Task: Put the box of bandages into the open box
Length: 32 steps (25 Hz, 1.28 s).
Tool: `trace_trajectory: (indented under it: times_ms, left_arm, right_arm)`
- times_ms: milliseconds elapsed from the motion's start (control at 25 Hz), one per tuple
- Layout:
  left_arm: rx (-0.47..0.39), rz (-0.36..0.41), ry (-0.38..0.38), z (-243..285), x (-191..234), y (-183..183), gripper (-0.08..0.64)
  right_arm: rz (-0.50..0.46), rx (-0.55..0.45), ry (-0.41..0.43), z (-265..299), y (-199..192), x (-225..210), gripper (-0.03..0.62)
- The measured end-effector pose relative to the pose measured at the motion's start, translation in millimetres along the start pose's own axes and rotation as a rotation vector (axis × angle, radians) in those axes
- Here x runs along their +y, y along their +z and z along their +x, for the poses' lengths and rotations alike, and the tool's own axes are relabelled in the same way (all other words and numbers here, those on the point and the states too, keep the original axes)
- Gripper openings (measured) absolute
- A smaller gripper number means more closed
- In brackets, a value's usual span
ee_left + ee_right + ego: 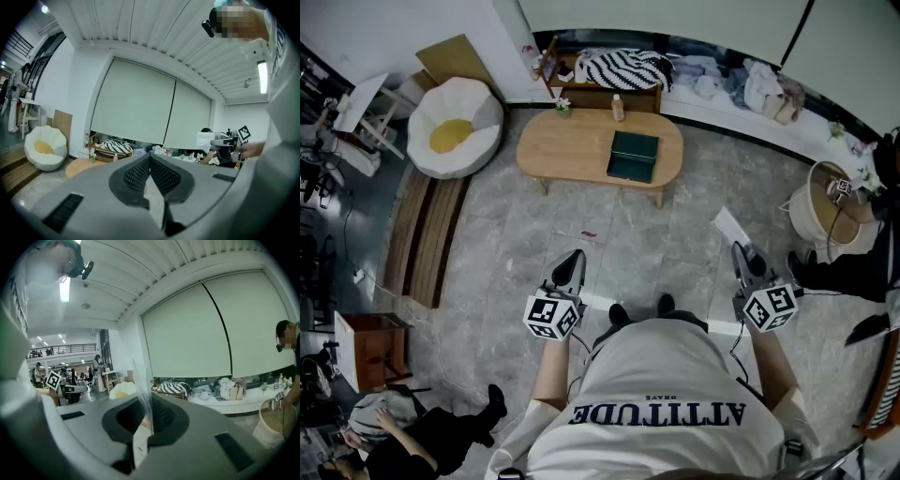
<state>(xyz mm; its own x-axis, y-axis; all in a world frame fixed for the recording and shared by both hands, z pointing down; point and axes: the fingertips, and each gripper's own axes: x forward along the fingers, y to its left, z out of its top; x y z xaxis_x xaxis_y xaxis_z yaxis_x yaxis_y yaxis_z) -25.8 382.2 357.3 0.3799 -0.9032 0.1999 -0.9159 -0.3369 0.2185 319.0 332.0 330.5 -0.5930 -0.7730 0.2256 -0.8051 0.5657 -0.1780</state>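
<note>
- Head view: a person stands on a grey floor with a hand-held gripper in each hand.
- The left hand-held gripper is at 11 o'clock from the person's body. Its jaws are closed together with nothing in them.
- The right hand-held gripper is at 1 o'clock. It pinches a flat clear pack, which sticks out past the tips.
- A wooden surface sits at 12 o'clock, well apart from both hand-held grippers. A dark green box lies on its right half. A small bottle and a little plant stand at its far edge.
- A white beanbag is at 10 o'clock and a pale basket is at 2 o'clock.
- Left gripper view: the left hand-held gripper has its two jaws touching at the tips, and nothing is between them. At 3 o'clock, the other hand-held gripper holds the pack up in the air. The beanbag is at 9 o'clock.
- Right gripper view: the right hand-held gripper is closed on the pack, which stands up thin and see-through between the jaws. The basket is at 4 o'clock.
</note>
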Motion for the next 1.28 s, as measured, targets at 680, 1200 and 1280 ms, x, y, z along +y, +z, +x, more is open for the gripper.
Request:
trace_trajectory:
  times_ms: [680,1200,1280]
  left_arm:
    - [0.001,-0.004,0.022,9.0,-6.9,-7.5,0.021]
    - [0.007,-0.016,0.076,25.3,-44.1,-16.7,0.021]
    - [0.006,-0.013,0.088,28.1,-49.8,-17.9,0.021]
  right_arm:
    - [0.025,-0.012,0.028,1.7,3.3,-16.5,0.026]
    - [0.020,-0.006,0.096,-2.8,10.1,-53.9,0.026]
    - [0.019,-0.006,0.106,-3.4,10.7,-62.2,0.026]
